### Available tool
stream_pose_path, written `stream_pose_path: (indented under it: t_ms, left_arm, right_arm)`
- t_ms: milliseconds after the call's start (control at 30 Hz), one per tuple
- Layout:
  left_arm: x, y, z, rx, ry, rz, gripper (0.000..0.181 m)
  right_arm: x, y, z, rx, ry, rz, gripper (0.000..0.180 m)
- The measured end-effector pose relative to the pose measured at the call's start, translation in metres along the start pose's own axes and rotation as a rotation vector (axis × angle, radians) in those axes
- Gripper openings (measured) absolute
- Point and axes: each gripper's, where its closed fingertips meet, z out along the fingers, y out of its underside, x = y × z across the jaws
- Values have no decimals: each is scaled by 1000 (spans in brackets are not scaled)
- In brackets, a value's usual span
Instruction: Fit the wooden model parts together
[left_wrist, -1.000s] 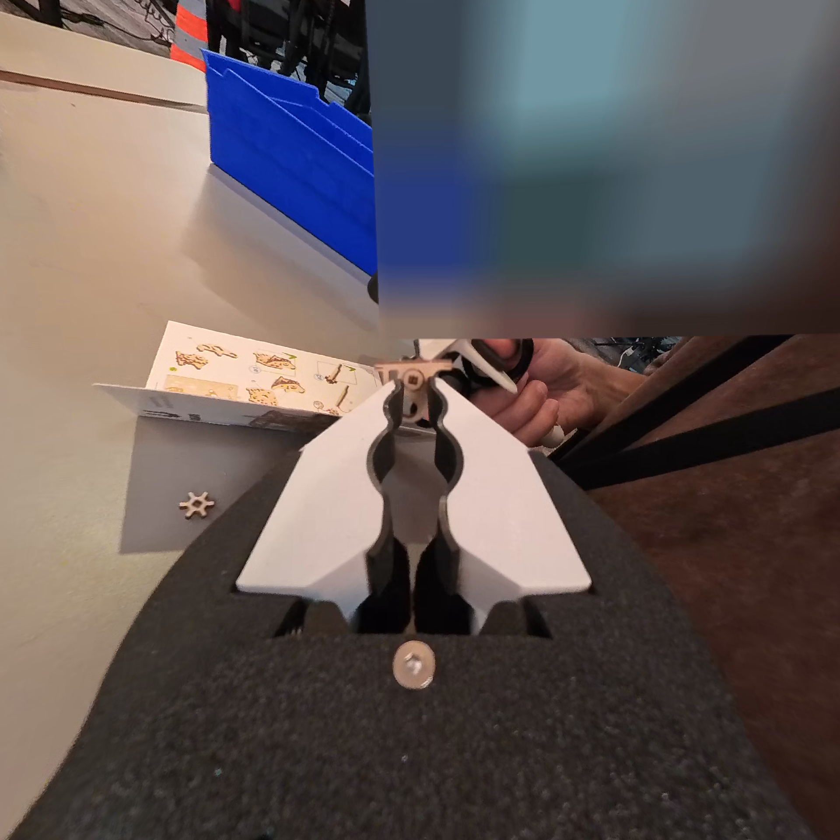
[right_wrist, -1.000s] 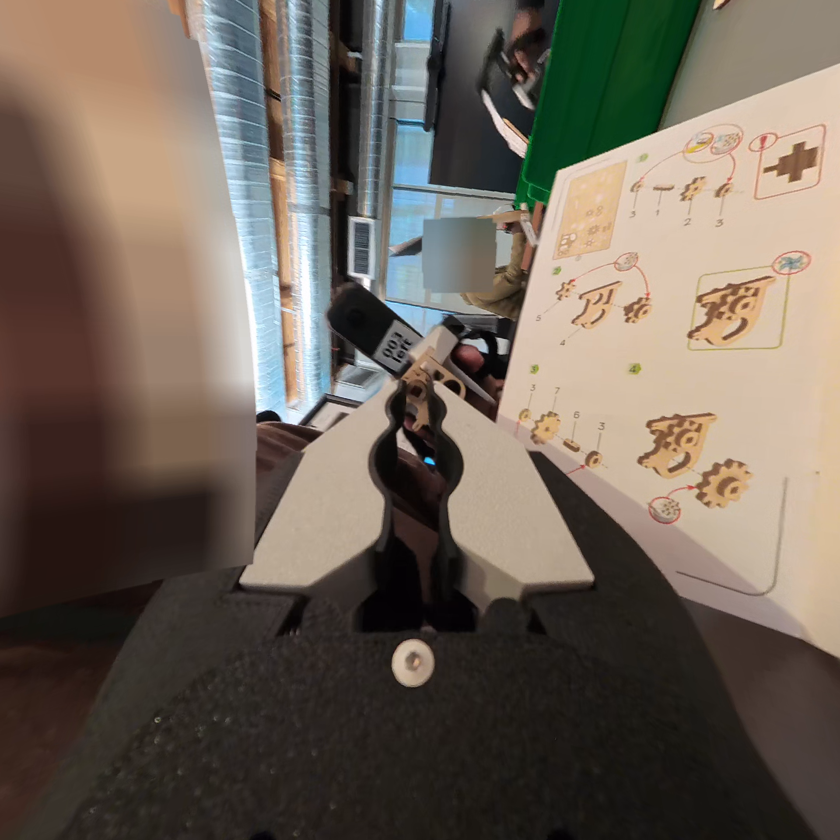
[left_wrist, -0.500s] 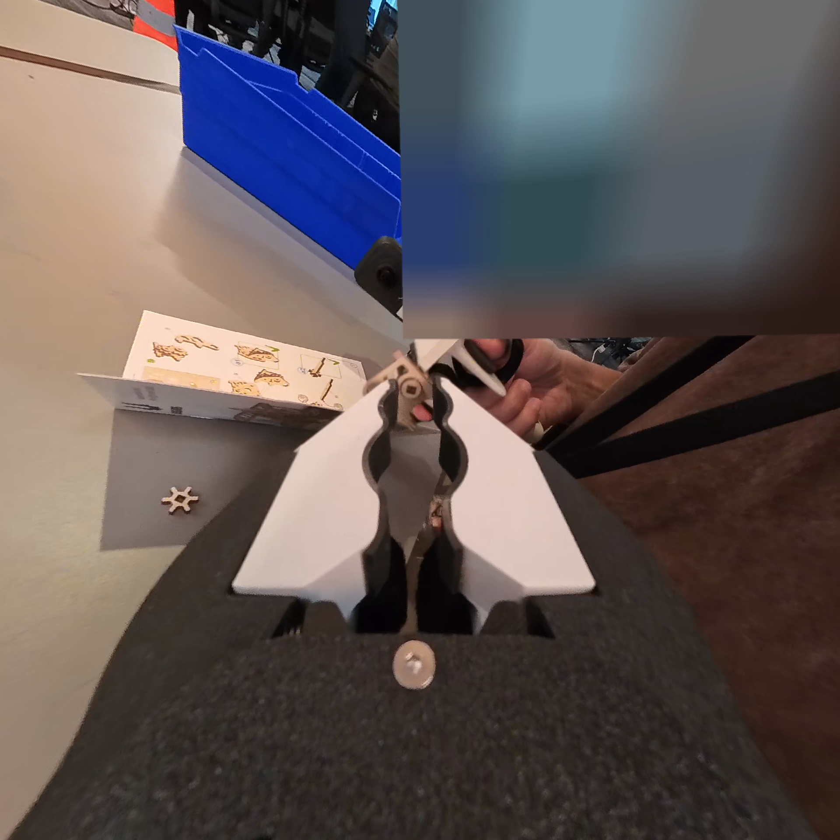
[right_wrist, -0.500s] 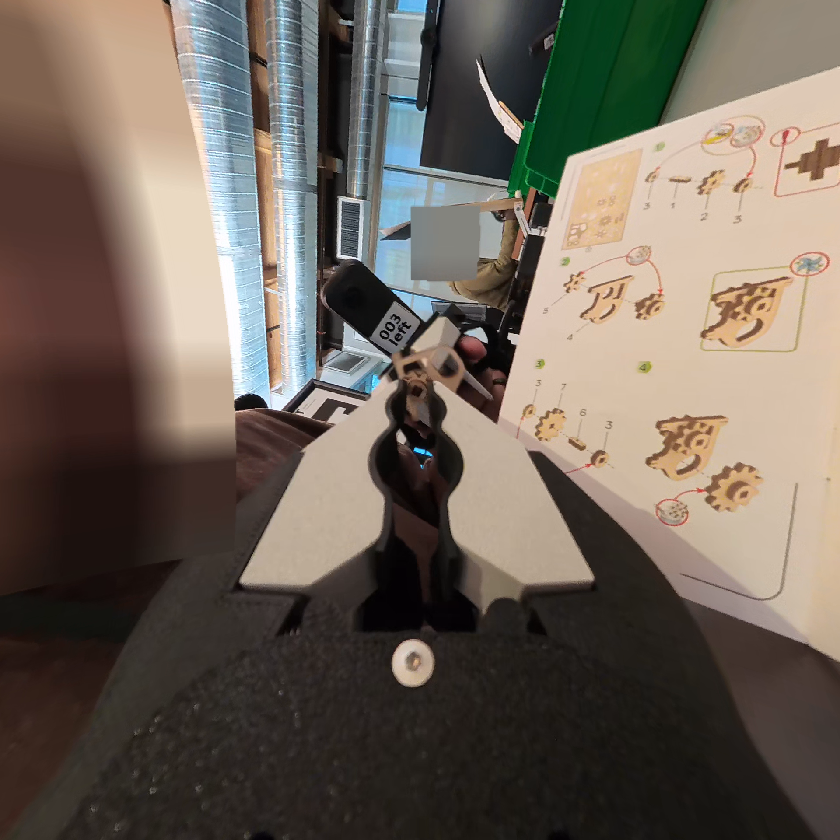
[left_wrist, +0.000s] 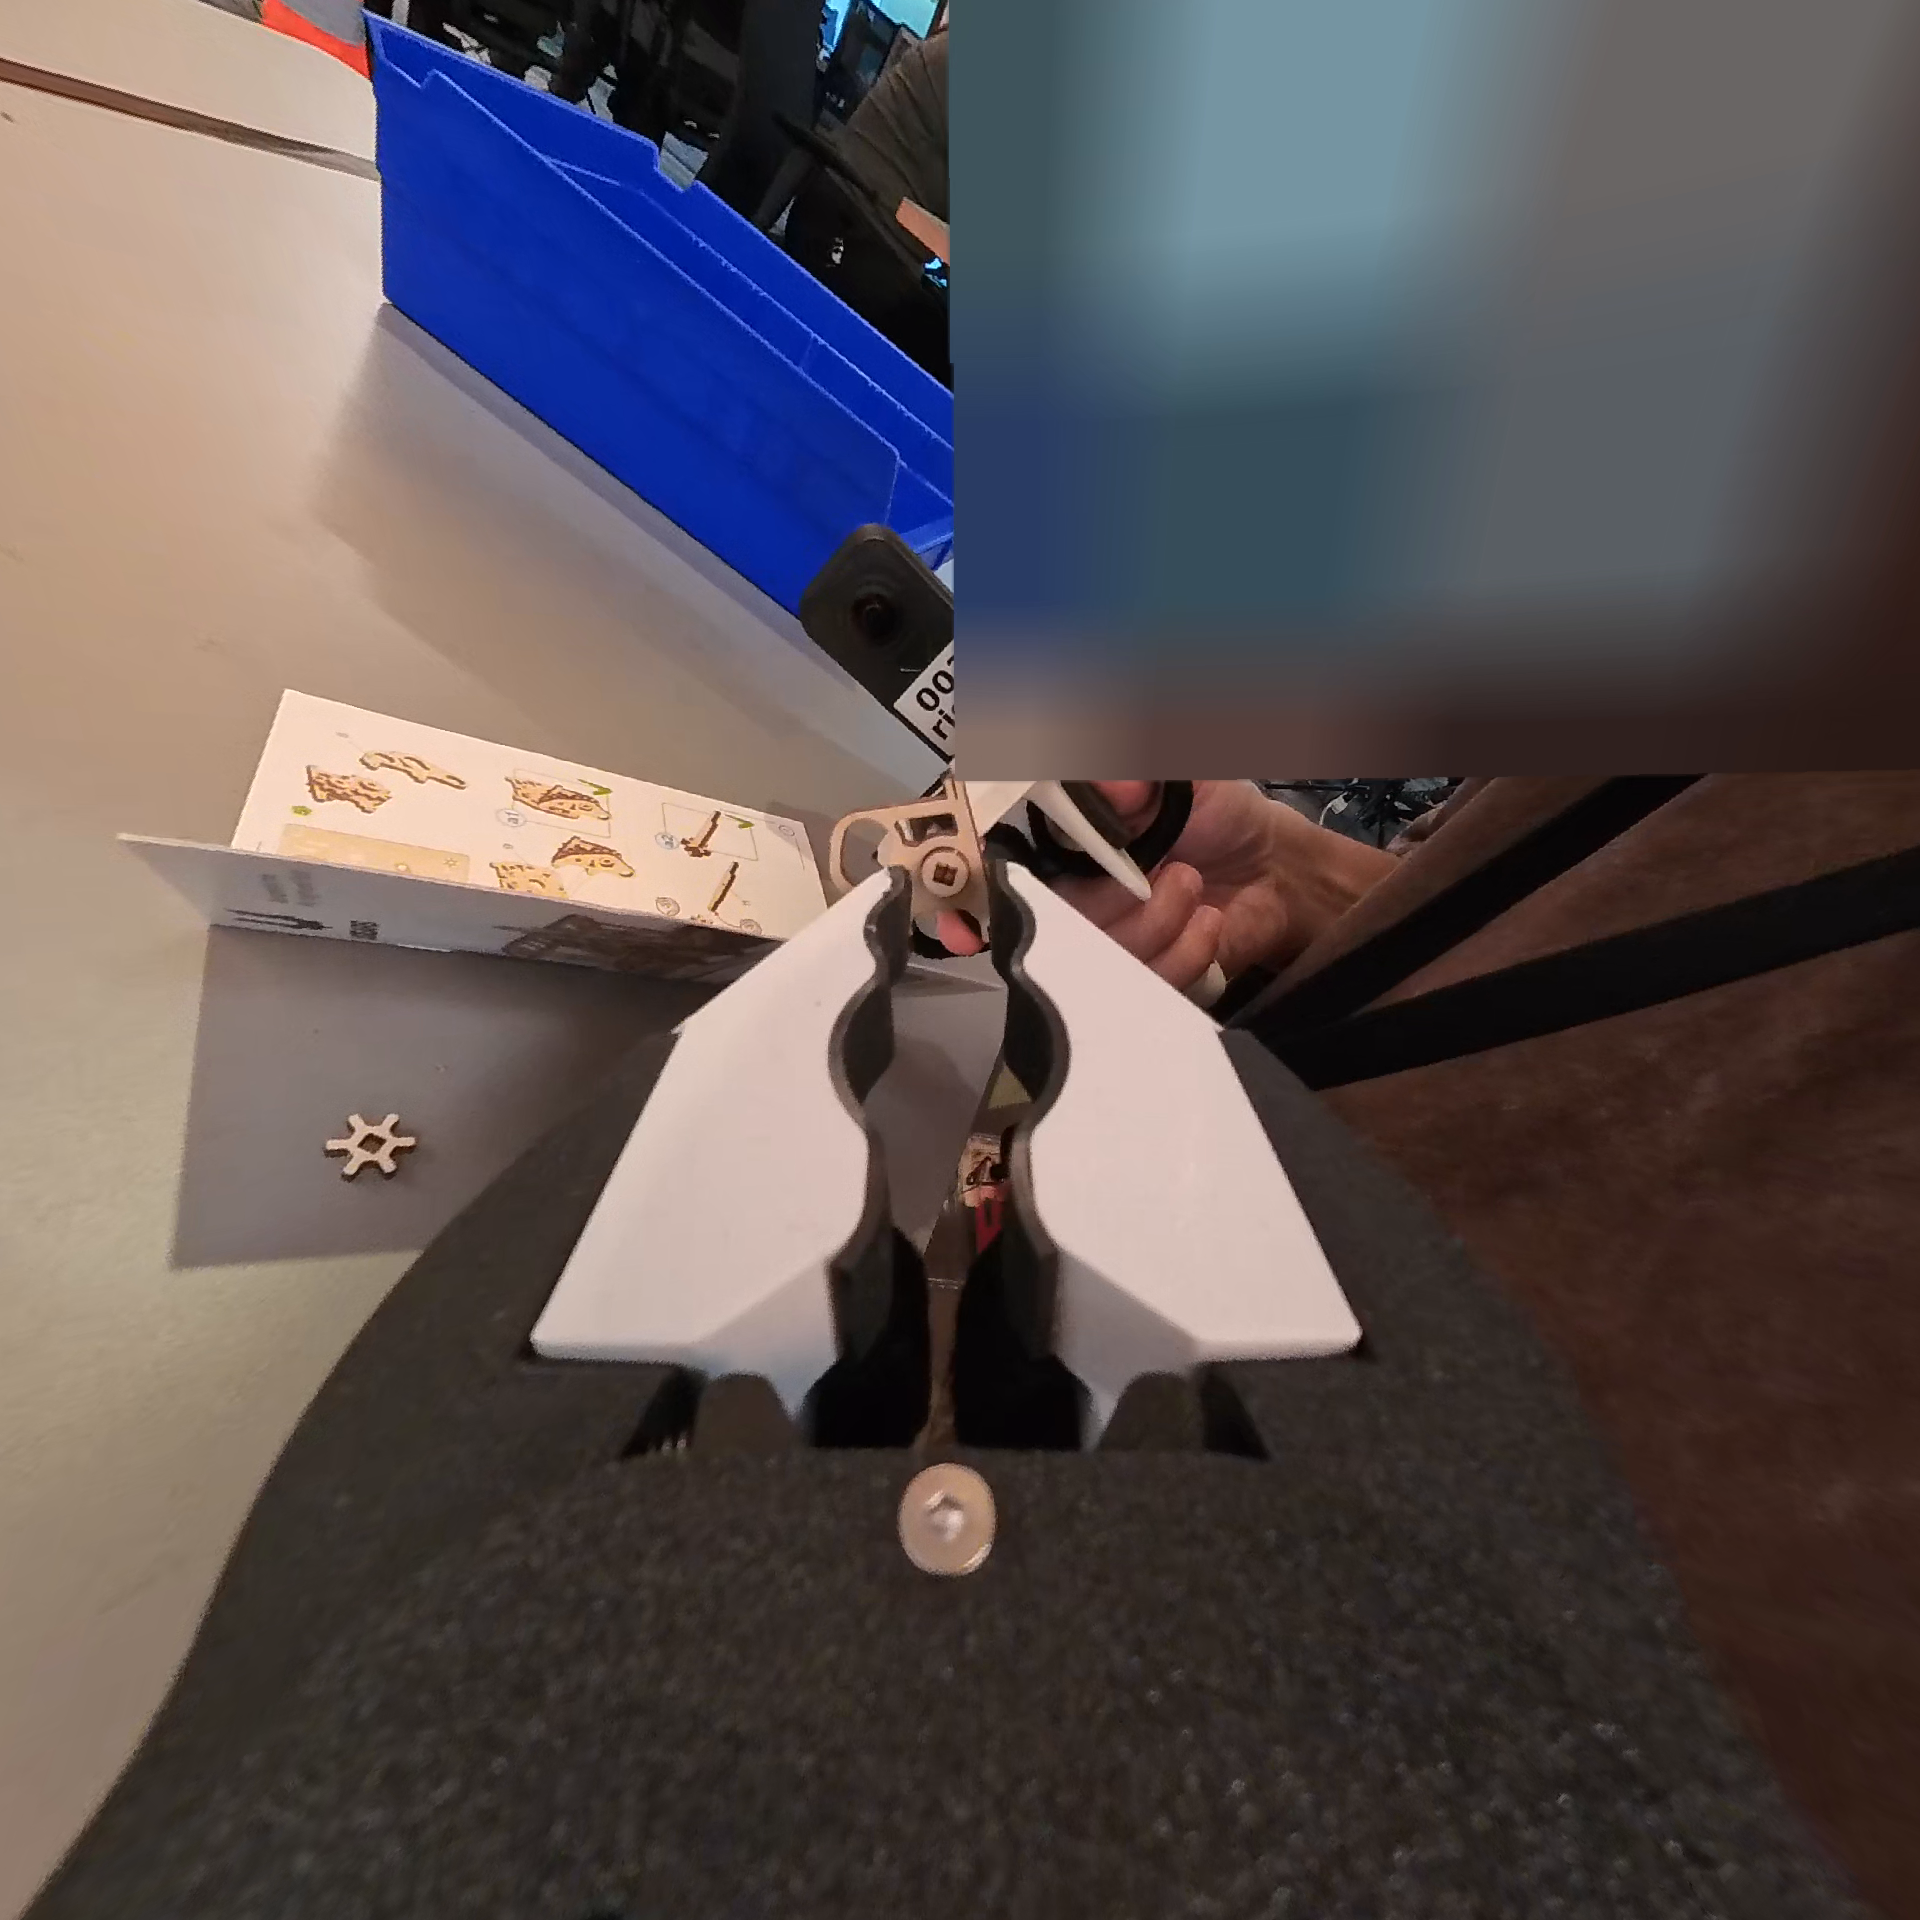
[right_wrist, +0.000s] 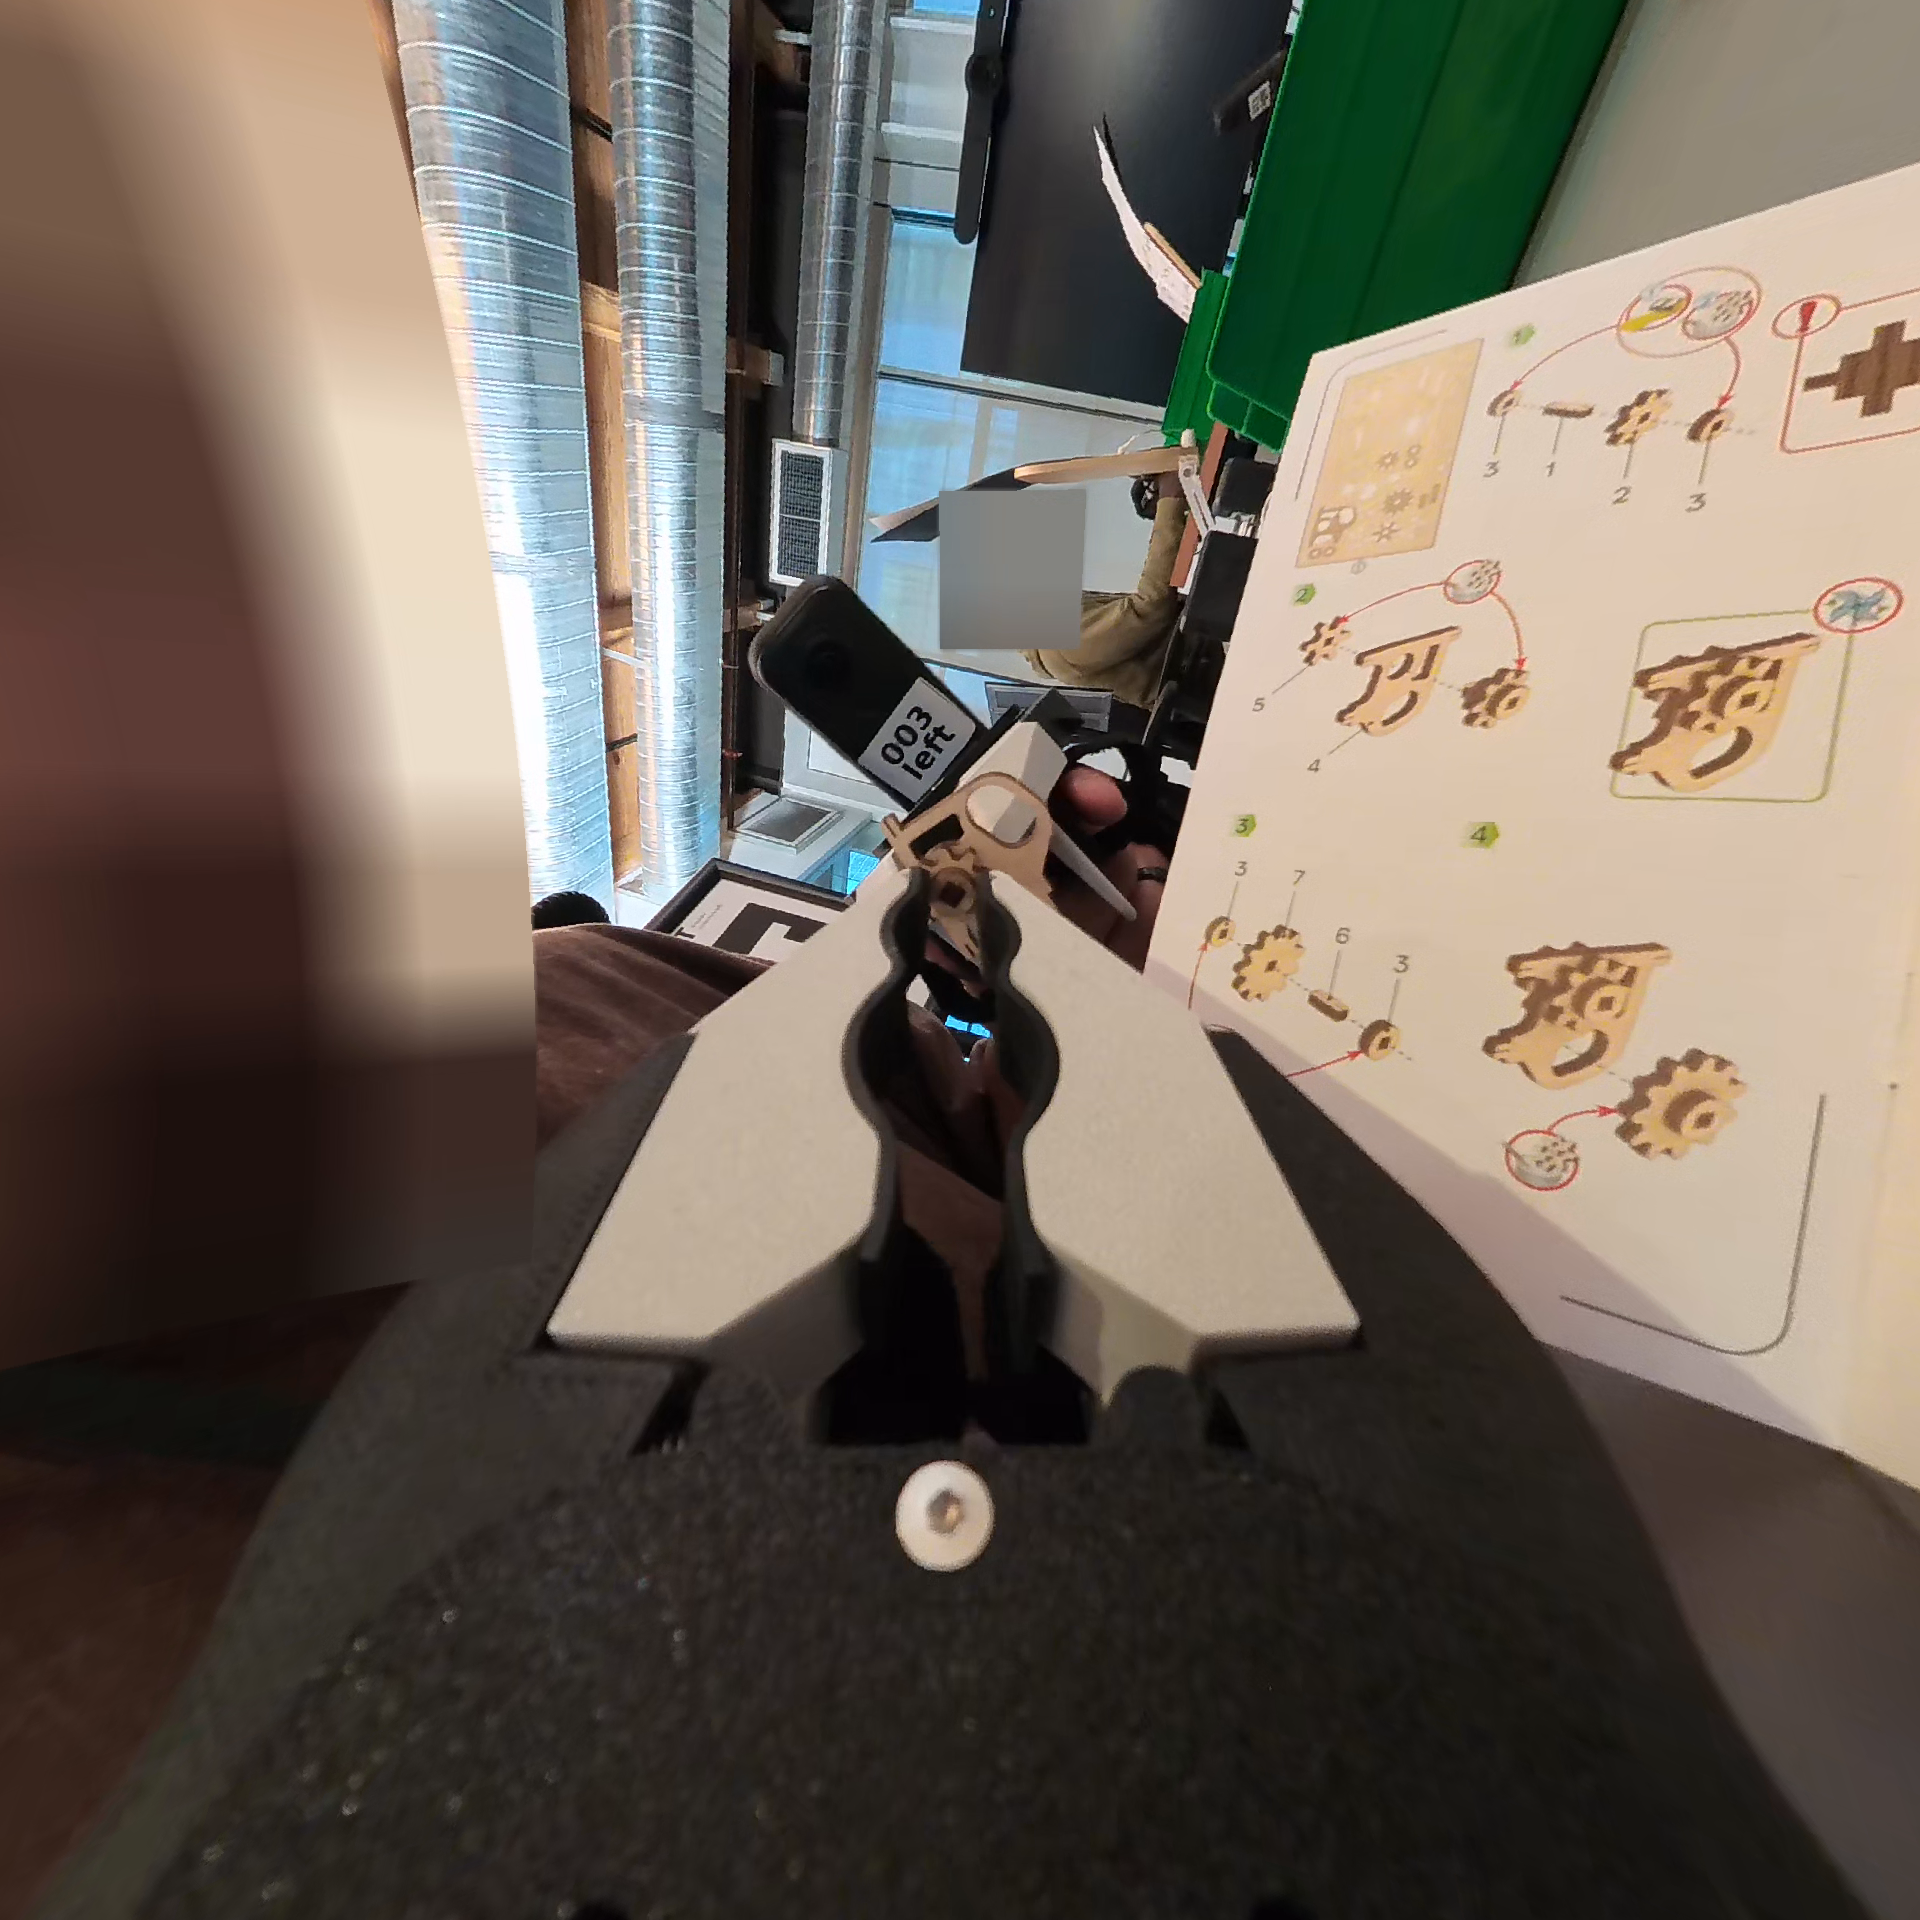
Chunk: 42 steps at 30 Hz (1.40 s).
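Observation:
In the left wrist view my left gripper (left_wrist: 943, 902) is shut on a pale wooden frame piece (left_wrist: 920, 844) with a loop and a square-holed disc, held up in the air. My right gripper (right_wrist: 951, 896) is shut on a small wooden gear (right_wrist: 953, 896) and holds it against that frame piece (right_wrist: 982, 826). The two grippers meet tip to tip. The right gripper's white fingers (left_wrist: 1086, 847) and the hand holding it show just behind the frame piece. The left gripper's fingers (right_wrist: 1029, 764) show beyond it in the right wrist view.
A loose wooden gear (left_wrist: 371, 1146) lies on the beige table (left_wrist: 156, 520) at the left. A folded instruction sheet (left_wrist: 520, 821) lies behind it and also shows in the right wrist view (right_wrist: 1558, 727). A blue bin (left_wrist: 644, 301) and a green bin (right_wrist: 1382, 208) stand farther back. Both grippers' tips are close together, under 4 cm apart.
The frame piece has turned at my left fingertips, so its loop and square-holed disc now face the left camera. Both grippers stay shut and tip to tip.

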Motion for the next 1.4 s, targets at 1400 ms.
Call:
stream_pose_path:
  t_ms: [1400]
  left_arm:
    - [-3,4,2,-21,-5,-3,12]
  right_arm:
    - [6,1,-2,-58,175,-270,8]
